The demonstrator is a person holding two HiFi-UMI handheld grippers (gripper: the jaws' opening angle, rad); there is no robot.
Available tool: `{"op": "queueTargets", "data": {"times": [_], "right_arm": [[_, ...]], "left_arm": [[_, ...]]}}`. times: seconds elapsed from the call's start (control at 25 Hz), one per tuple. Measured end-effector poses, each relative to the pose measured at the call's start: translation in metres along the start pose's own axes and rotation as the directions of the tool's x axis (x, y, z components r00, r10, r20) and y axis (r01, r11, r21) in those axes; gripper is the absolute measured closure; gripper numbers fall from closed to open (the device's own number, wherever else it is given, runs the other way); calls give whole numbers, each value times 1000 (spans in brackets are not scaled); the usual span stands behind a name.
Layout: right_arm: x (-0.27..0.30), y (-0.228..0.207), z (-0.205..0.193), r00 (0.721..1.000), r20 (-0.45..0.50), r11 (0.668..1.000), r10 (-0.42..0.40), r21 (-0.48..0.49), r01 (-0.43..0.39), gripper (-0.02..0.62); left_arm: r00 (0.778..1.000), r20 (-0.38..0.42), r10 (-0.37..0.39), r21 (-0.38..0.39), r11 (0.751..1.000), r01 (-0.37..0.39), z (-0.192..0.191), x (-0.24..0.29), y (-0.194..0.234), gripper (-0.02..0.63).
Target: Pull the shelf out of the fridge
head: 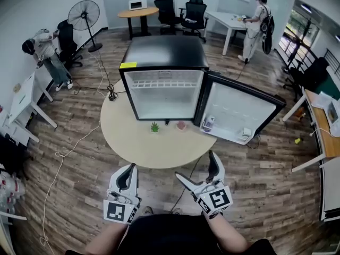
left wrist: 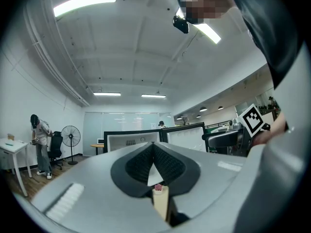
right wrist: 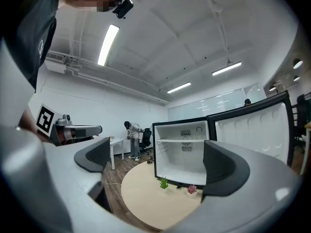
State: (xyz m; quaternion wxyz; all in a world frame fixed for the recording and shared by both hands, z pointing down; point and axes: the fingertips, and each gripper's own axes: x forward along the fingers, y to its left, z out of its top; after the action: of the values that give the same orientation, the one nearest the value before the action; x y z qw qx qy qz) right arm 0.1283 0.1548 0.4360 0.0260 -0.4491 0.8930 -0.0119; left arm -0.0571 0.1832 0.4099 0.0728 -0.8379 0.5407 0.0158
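Wood-plank floor carries desks, chairs and a standing fan; the round table stands mid-room; the black fridge sits at its far edge, door swung open to the right; the white shelf lies fully inside, high in the compartment; left gripper, jaws together, and right gripper, jaws spread and empty, hover off the near edge; a green potted plant and a pink potted plant stand just before the fridge.

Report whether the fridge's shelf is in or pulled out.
In. The shelf sits across the upper part of the open fridge, fully inside it, not drawn forward.
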Motion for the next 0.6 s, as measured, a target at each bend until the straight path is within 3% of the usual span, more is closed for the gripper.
{"op": "queueTargets", "data": {"times": [0.48,0.6], "right_arm": [[34,-40,-18,999,-46,1000,10,6,-10,-3],[52,-47,-18,999,-52,1000,1,1,-1,-3]], "left_arm": [[997,-48,55,20,998,-54,-13,30,21,607],[999,-18,51,14,999,-51,-15,49,38,607]]}}
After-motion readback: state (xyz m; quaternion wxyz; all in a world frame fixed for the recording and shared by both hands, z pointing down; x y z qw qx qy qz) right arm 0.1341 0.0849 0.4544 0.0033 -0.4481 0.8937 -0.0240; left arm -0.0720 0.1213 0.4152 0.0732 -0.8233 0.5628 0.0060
